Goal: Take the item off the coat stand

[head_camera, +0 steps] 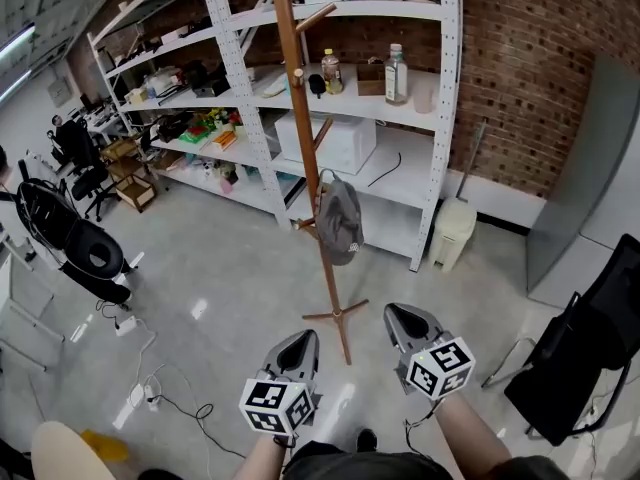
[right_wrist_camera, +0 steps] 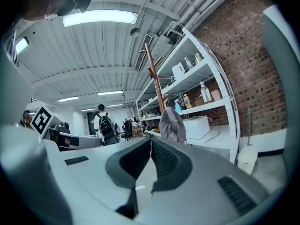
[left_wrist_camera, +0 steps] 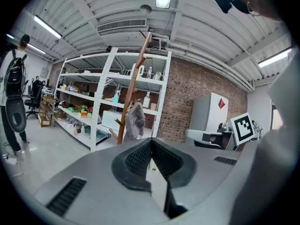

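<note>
Grey cap [head_camera: 341,223] is hanging on a low peg of the wooden stand [head_camera: 300,118], well apart from both tools. The left tool [head_camera: 298,346] and right tool [head_camera: 408,320] are sitting pressed together, empty. The approach is likely just beginning; next, one tool must reach in, spread and pinch the cap.

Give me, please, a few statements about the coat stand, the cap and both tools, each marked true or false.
1. A grey cap hangs from a peg of the wooden coat stand. True.
2. The left tool is clamped on the cap. False: it is shut on nothing, held low and short of the stand.
3. The right tool has its jaws wide apart. False: they are together and empty.
4. White shelving stands behind the coat stand, against a brick wall. True.
</note>
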Available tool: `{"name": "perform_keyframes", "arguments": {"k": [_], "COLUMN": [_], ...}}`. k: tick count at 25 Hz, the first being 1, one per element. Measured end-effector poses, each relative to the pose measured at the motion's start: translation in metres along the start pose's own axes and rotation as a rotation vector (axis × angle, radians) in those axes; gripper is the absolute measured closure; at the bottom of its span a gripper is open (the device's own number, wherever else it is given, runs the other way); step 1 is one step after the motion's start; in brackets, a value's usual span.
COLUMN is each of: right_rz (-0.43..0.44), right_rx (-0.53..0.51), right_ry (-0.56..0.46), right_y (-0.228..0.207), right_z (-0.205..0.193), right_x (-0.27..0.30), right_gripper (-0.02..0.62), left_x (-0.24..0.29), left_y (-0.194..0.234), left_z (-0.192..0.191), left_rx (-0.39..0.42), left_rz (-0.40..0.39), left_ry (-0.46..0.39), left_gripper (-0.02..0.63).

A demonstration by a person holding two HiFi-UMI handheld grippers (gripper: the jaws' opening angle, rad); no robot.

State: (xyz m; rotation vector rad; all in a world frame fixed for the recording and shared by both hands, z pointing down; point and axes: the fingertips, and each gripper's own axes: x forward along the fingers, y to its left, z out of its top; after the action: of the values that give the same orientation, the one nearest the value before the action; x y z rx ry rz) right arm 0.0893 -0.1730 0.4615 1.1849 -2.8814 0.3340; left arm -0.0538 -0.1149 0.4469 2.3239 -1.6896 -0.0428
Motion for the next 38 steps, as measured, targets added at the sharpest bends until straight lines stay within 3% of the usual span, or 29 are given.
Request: {"name": "perform_keyframes", "arguments": {"k": [12, 23, 30, 38], "right_rz": [0.012, -0.02, -0.002, -0.04], "right_rx": [-0.016, -0.034, -0.05, -0.077], "right_ry": [-0.003, -0.024, 0.016, 0.028], "right_y": [-0.023, -0.06, -0.061, -0.074], "right_z": [0.006, 0.027, 0.036, 0.046], "right_x": [0.034, 0.093, 0.136, 0.172], "right_gripper": [0.587, 0.586, 0.586, 0.586], "left_x": [0.031, 0.103, 0.139, 0.173], "left_y": [0.015, 0.052, 0.083, 0.103], "left_z": [0.008, 0.037, 0.052, 0.069], "left_rx": [-0.013, -0.001, -0.01, 0.001], "left_rz": [0.026, -0.041, -0.065, -0.122], "left_ry": [-0.009, -0.023, -0.021, -0.012], "left_gripper": [0.6, 0.6, 0.6, 0.6]}}
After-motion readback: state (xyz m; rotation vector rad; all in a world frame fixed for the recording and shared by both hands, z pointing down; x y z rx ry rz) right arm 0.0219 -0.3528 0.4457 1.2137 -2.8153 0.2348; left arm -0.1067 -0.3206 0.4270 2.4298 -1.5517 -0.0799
